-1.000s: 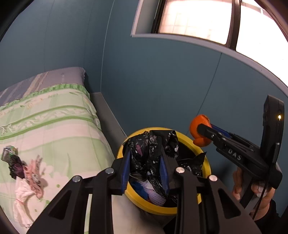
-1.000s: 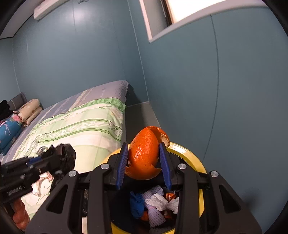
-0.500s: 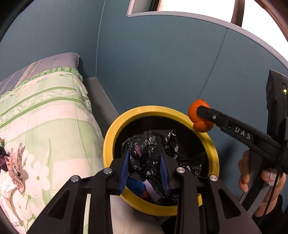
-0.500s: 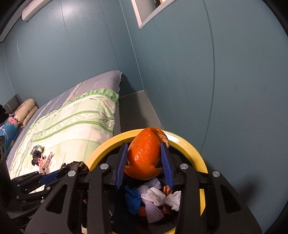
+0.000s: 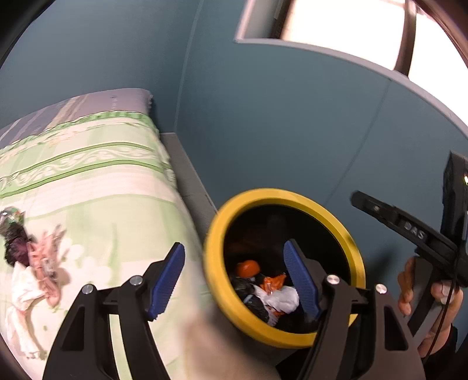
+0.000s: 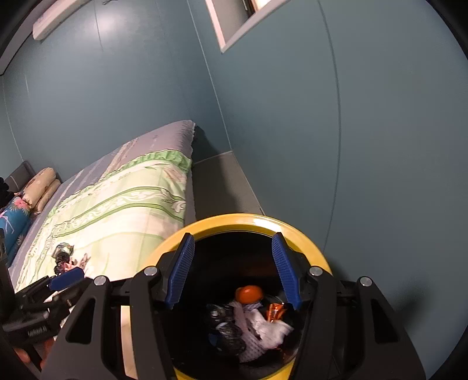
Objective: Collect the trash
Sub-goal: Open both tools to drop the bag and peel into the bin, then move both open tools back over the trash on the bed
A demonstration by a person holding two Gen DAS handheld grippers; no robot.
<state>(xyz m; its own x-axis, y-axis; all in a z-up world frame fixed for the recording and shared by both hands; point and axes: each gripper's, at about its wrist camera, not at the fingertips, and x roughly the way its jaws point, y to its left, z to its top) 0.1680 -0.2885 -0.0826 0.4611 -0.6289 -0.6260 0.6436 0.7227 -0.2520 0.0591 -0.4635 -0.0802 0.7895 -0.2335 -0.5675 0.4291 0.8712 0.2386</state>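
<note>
A black bin with a yellow rim stands beside the bed. My left gripper hangs over its left edge, jaws opening, nothing between the blue pads. My right gripper is above the bin mouth, jaws also opening and empty; it shows as a black arm in the left wrist view. Inside the bin lie an orange peel, a crumpled black bag and white tissue. More trash lies on the bed.
The bed with a green and white quilt fills the left. A teal wall stands close behind the bin, with a window above. A grey floor strip runs between bed and wall. Pillows lie at the far end.
Both grippers have opened. The black bag has left the left gripper and the orange peel the right one; both now lie in the bin. The left gripper has shifted left.
</note>
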